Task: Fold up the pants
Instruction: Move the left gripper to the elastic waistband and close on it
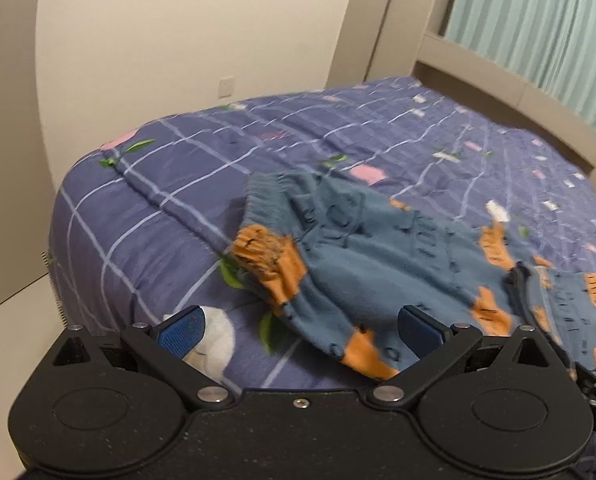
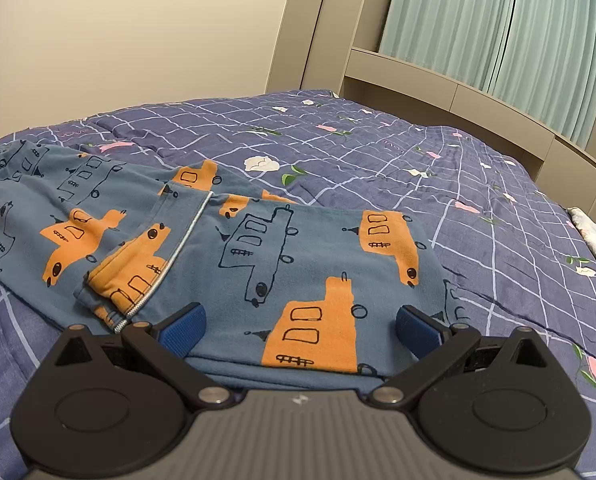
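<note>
Blue cotton pants (image 2: 257, 248), printed with orange and outlined cars, lie on a purple checked quilt (image 2: 378, 152) that covers the bed. The right wrist view shows them already folded over: one layer with a pale piped edge lies across the other, and the elastic waistband sits at the far left end of the pants, bunched against the quilt.

Close to the near edge of the pants, the right gripper (image 2: 301, 326) stands with its jaws spread wide and nothing between them; its blue pads (image 2: 185, 326) flank an orange car print, and whether they touch the cloth cannot be told.

The left gripper (image 1: 301, 326) is also spread wide and empty, at the waistband end of the pants (image 1: 358, 256). That view is blurred. One of its pads (image 1: 179, 330) is over a white flower on the quilt (image 1: 157, 208), beside the pants; the other is over the blue fabric. The orange-lined waistband is rumpled just beyond the pads.

Past the quilt, pale green curtains (image 2: 478, 28) hang over a beige headboard shelf (image 2: 438, 92).
</note>
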